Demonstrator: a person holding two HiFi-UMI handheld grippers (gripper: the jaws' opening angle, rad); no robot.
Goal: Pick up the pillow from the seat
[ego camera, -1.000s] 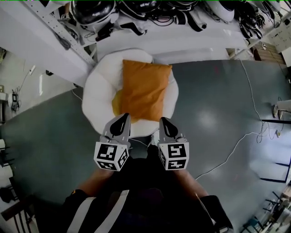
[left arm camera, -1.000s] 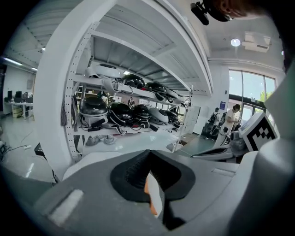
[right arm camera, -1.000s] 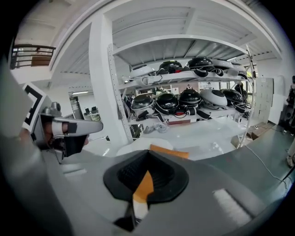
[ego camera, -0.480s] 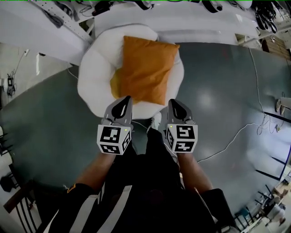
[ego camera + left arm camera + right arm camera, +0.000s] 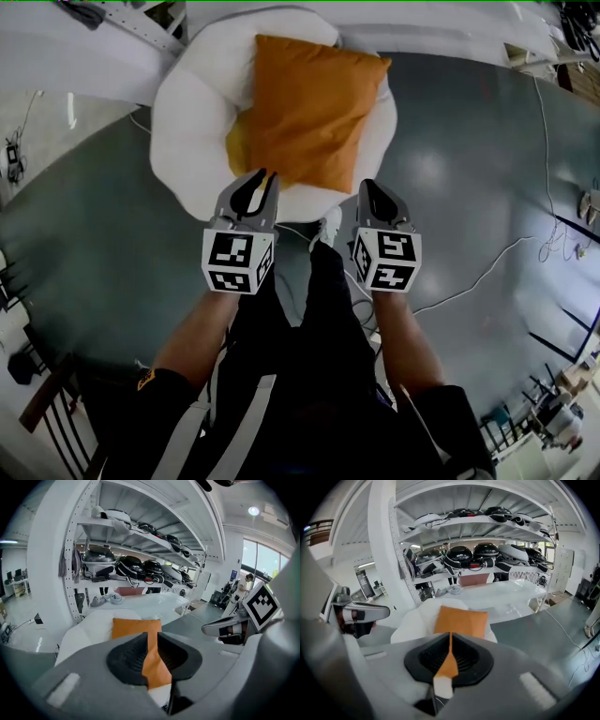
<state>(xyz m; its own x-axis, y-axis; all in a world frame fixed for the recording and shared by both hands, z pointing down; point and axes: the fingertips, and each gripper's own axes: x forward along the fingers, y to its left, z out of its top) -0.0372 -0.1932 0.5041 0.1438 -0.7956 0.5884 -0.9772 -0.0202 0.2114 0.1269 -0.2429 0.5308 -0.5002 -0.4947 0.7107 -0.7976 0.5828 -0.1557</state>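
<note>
Judged the likeliest failure to be shoving rather than pinching. Found right claw closed tight, with nothing in it; lowered onto the pillow like that, would only push it across the seat. Found left claw parted by a narrow gap, jaws just having been opening, nothing between the pads. Judged that gap too slim for the plump near edge, so likely to catch cover fabric alone and slip on the lift. Noted the pillow's far right corner at or past the seat's rim; expected a push from the near side to slide it off toward the floor.

Logged orange pillow lying on the round white seat, ahead of both claws and apart from them. Placed left claw tips just short of the pillow's near left corner. Placed right claw tips beside the near right edge, not touching. Saw pillow straight ahead along the jaws in both gripper views.
</note>
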